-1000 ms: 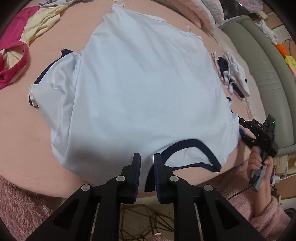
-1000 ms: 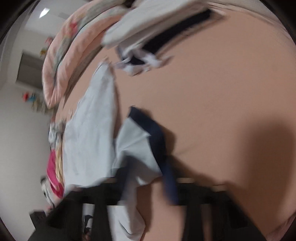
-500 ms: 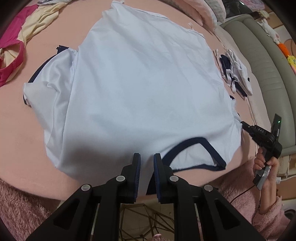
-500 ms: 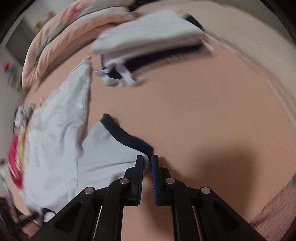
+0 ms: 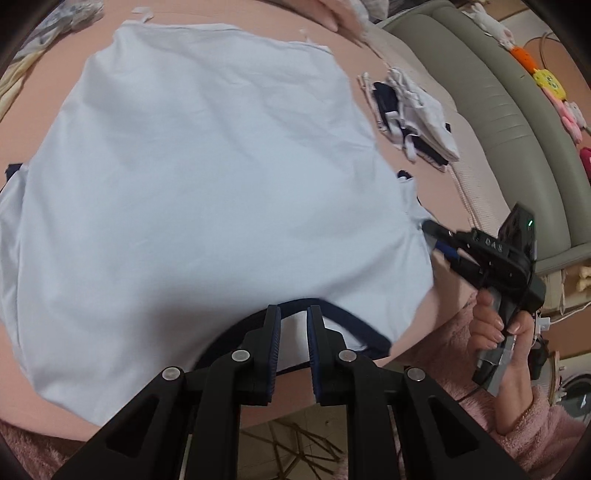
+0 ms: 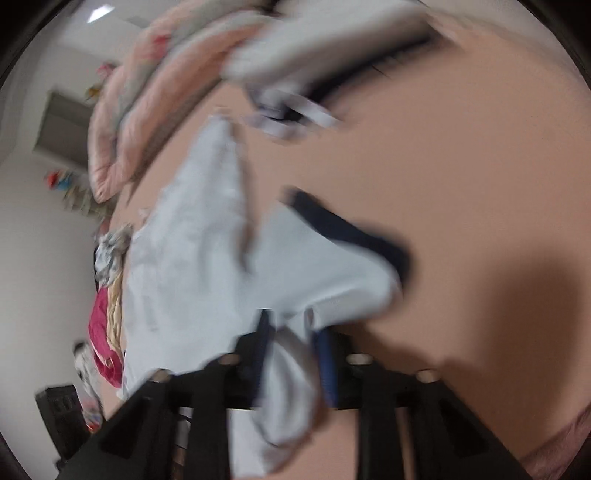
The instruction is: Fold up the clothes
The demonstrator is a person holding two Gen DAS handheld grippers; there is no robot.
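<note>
The left wrist view is sharp and evenly lit, with soft indoor light and strong bending at its dark round edges. The right wrist view is heavily smeared by motion blur; a ceiling lamp (image 6: 99,13) glows at upper left, and a broad soft shadow (image 6: 535,306) lies to the right of the right gripper (image 6: 291,332).

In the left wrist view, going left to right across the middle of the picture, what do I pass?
Light blue T-shirt → right gripper at the shirt's right sleeve → grey-green sofa.
</note>
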